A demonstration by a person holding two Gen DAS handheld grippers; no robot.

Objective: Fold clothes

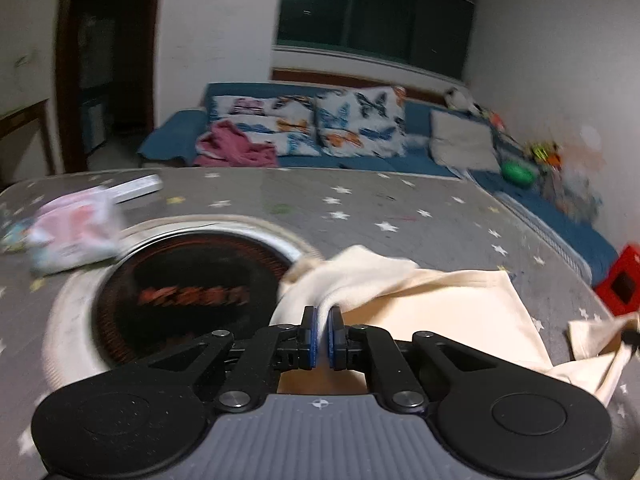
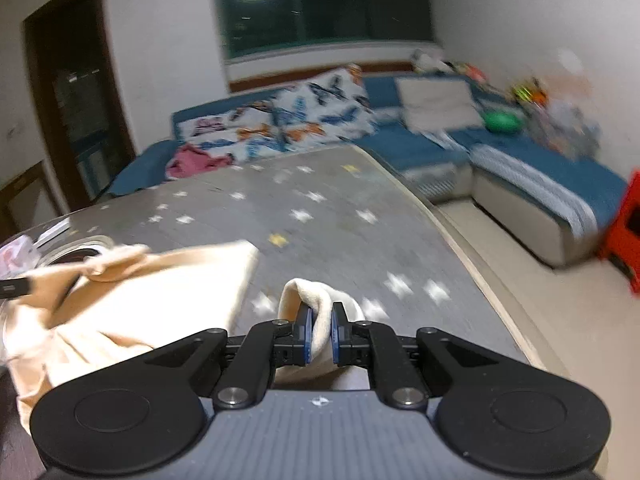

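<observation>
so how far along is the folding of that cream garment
Early to middle. Done: both grips are made. The left gripper and the right gripper are each shut on an edge of the cream garment. In hand: it hangs between them, part draped over the star-print table. Left: no neat fold shows yet; the cloth is bunched. The pink garment lies on the sofa, unfolded.

Star-patterned grey table (image 1: 360, 208) bears cream garment (image 1: 440, 300), perhaps a heater (image 1: 180, 292).

One cream garment (image 1: 440, 300), two claws (image 1: 322, 334) (image 2: 320, 334), two butterfly pillows (image 1: 360, 120).
</observation>
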